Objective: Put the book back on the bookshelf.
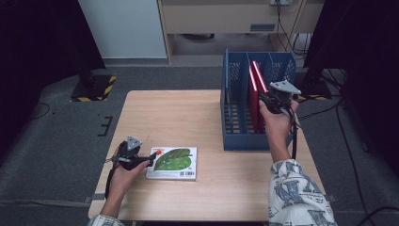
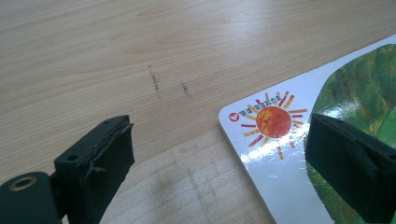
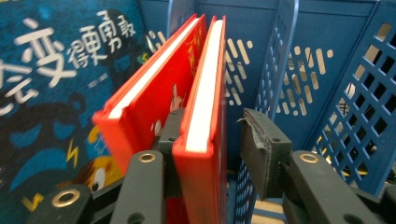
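Observation:
A flat picture book point(image 1: 174, 162) with a green leaf and an orange sun on its cover point(image 2: 280, 158) lies on the wooden table point(image 1: 188, 117) near the front left. My left gripper point(image 1: 149, 159) rests at its left edge, open, with one jaw over the cover's corner and the other over bare wood point(image 2: 219, 133). Two red books point(image 1: 256, 92) stand upright in a blue rack point(image 1: 235, 136) at the right. My right gripper point(image 1: 264, 99) is at their near ends, open, straddling the right-hand red book point(image 3: 205, 93). Its right pad point(image 3: 257, 140) stands clear of that book.
Another red book point(image 3: 149, 93) leans just left of the straddled one, and a blue-covered book point(image 3: 46, 93) with white characters stands beyond it. The rack's perforated divider point(image 3: 280, 70) is close on the right of my right gripper. Bare wood point(image 2: 140, 46) lies left of the picture book.

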The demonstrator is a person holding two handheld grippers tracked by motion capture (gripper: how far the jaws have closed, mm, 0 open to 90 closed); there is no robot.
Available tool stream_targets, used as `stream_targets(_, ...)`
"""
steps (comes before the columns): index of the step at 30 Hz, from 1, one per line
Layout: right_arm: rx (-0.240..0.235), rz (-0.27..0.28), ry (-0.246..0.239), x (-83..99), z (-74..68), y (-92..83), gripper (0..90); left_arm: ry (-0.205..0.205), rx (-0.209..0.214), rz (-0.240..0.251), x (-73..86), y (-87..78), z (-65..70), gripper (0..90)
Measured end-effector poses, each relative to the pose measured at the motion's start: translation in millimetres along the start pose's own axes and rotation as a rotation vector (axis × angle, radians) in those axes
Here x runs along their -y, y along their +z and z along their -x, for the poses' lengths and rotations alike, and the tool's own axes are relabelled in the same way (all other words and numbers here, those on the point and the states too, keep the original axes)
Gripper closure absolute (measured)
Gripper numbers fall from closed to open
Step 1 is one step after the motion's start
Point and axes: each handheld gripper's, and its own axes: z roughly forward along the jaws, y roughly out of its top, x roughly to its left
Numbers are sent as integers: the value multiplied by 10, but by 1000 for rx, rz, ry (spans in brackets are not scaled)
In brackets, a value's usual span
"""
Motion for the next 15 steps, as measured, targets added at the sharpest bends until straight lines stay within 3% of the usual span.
stream_targets(15, -36, -16, -22, 203, -35, -196, 640, -8, 1, 7, -1, -15, -16, 67)
